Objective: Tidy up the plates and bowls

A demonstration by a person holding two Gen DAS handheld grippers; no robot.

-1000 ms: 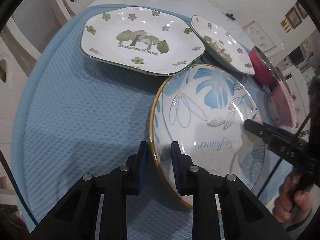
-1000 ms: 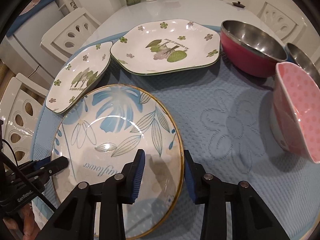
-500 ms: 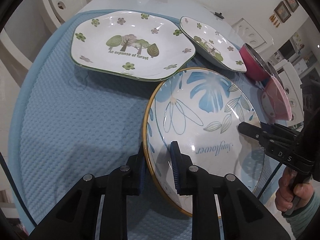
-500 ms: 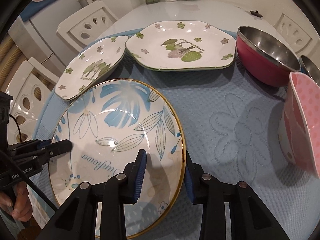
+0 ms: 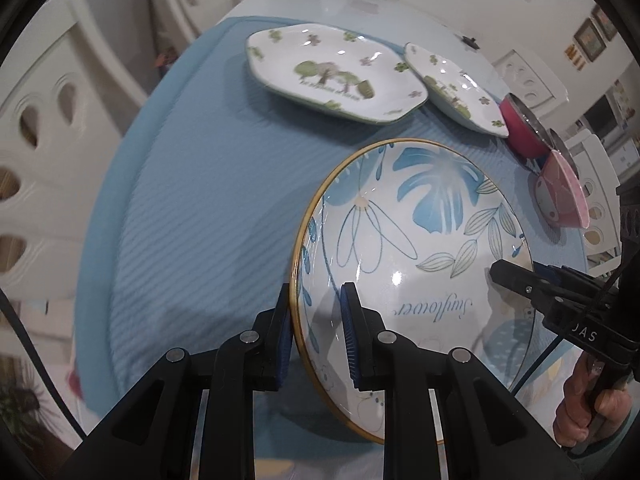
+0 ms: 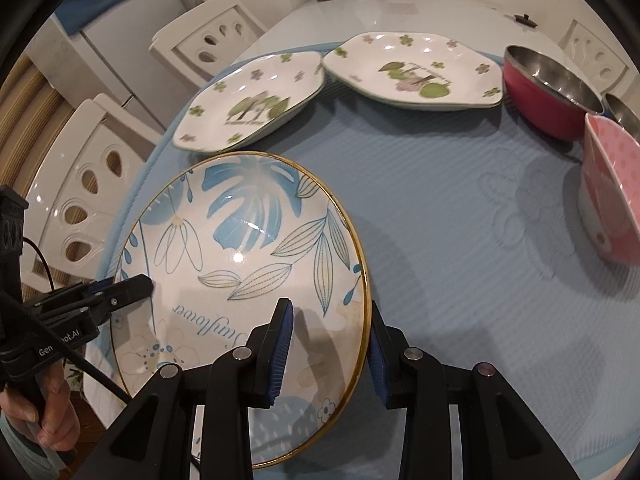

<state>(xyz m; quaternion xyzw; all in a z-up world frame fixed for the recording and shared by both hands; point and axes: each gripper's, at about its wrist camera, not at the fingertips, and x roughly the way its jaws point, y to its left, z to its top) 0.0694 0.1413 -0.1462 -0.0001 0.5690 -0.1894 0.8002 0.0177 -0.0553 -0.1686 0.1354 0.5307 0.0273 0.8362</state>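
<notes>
Blue plate (image 5: 404, 248) held tilted above the mat's (image 5: 192, 216) near edge. Left gripper (image 5: 316, 332) and right gripper (image 6: 330, 344) both clamp opposite rims. Judged stiff, glazed, slippery, breakable: rim grips suit. Green plates (image 6: 412, 72) sit at far edge.

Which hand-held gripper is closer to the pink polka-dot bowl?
Right. The right hand-held gripper clamps the blue-flower plate's rim on the side facing the pink bowl; the left hand-held gripper clamps the opposite rim, farther away.
</notes>
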